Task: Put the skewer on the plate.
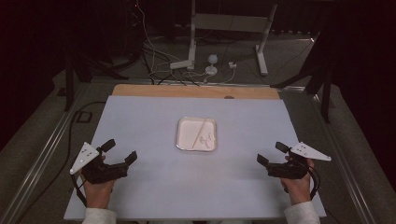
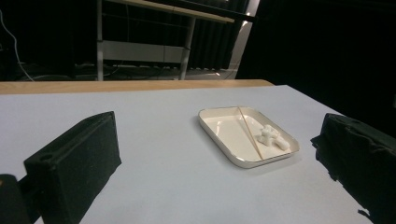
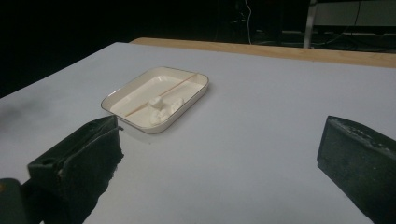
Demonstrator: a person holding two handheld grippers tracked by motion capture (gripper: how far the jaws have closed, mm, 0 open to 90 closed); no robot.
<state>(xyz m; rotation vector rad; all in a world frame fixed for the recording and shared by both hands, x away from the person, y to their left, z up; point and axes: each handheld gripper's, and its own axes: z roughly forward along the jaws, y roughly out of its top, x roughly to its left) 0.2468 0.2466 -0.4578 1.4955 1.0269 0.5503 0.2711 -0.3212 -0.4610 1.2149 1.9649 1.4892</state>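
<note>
Between our left gripper (image 1: 122, 151) and right gripper (image 1: 269, 154), both with jaws spread and holding nothing, sat a tray (image 1: 182, 141) containing a stick (image 1: 201, 129) and white lumps (image 1: 208, 137).

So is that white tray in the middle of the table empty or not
Not empty. The tray holds a thin wooden stick lying slantwise across it and a few small white lumps beside the stick.
</note>
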